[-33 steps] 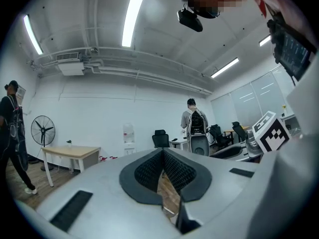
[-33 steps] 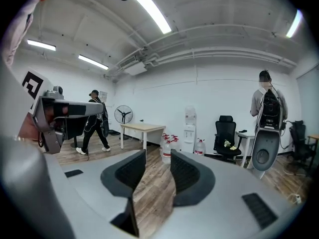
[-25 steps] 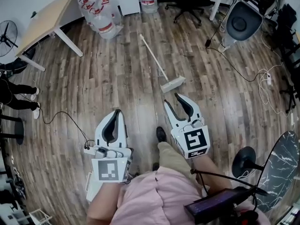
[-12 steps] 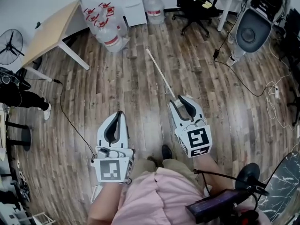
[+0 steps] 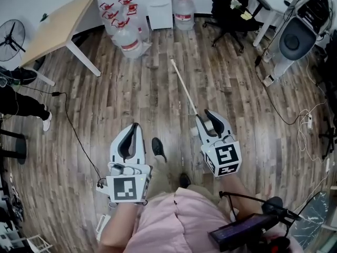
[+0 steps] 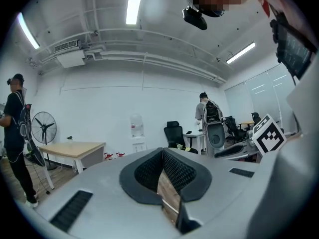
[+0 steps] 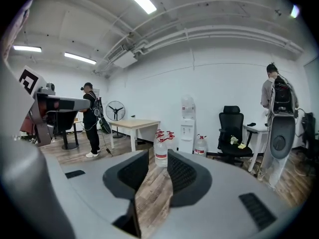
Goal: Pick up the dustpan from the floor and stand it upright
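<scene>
The dustpan's long white handle (image 5: 184, 88) lies flat on the wooden floor and runs from the upper middle down toward my right gripper (image 5: 205, 115). Its lower end is hidden behind that gripper. The right gripper hovers over that end, jaws a little apart and empty. My left gripper (image 5: 134, 128) hangs to the left, away from the handle, jaws together with nothing in them. In the left gripper view the left gripper (image 6: 162, 151) faces the room, pads touching. The right gripper (image 7: 157, 156) in its own view shows floor through its gap. Neither gripper view shows the dustpan.
A wooden table (image 5: 58, 28) stands at the upper left, with water bottles (image 5: 126, 33) and a dispenser (image 5: 158, 4) beside it. An office chair (image 5: 231, 4) and a grey machine (image 5: 295, 36) are at the upper right. A black cable (image 5: 73, 136) crosses the floor at left. My shoe (image 5: 158, 147) is between the grippers.
I have stepped forward, so the handle has slid down the view and its lower end has gone behind the right gripper. The right jaws are narrower than a second ago.
</scene>
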A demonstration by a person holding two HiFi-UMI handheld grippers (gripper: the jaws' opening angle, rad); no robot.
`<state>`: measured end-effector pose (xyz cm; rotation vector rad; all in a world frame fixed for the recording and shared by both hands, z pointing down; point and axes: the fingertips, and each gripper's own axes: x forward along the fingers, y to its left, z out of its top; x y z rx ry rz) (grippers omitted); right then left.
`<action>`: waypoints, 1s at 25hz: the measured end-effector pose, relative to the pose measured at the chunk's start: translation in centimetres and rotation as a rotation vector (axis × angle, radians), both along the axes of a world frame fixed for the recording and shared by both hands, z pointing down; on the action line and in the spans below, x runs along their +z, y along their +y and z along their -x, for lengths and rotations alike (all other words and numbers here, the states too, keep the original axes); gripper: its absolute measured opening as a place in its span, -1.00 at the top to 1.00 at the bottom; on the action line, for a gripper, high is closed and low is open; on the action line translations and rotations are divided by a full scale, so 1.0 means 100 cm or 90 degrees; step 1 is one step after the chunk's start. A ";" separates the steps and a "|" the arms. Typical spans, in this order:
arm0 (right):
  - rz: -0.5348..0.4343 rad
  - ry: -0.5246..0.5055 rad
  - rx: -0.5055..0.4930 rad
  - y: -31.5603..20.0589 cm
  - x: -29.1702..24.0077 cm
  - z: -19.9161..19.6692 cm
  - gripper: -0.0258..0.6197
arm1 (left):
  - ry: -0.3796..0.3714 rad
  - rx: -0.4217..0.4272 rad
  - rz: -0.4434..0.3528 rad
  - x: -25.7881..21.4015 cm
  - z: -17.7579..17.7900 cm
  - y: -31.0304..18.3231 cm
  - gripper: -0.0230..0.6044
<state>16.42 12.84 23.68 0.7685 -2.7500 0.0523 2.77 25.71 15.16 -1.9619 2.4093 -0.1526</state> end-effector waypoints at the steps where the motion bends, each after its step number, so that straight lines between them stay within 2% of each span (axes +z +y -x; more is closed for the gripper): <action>1: -0.001 0.002 0.001 -0.008 0.002 0.012 0.56 | -0.001 0.000 -0.001 0.002 0.014 -0.009 0.88; 3: -0.004 0.005 0.007 -0.025 0.006 0.037 0.57 | 0.000 0.001 0.001 0.007 0.043 -0.027 0.89; 7: -0.007 0.010 0.025 -0.066 0.007 0.097 0.59 | 0.039 -0.001 0.022 0.016 0.107 -0.067 0.89; 14: -0.021 0.011 0.063 -0.134 -0.010 0.184 0.60 | 0.044 0.026 0.012 0.012 0.201 -0.134 0.89; 18: -0.045 0.008 0.067 -0.154 -0.025 0.210 0.60 | 0.032 0.032 -0.009 -0.002 0.230 -0.156 0.89; 22: -0.054 0.011 0.077 -0.171 -0.032 0.213 0.60 | -0.002 0.041 -0.025 -0.015 0.246 -0.173 0.89; 25: -0.056 0.011 0.083 -0.185 -0.035 0.215 0.60 | -0.003 0.044 -0.022 -0.014 0.254 -0.186 0.89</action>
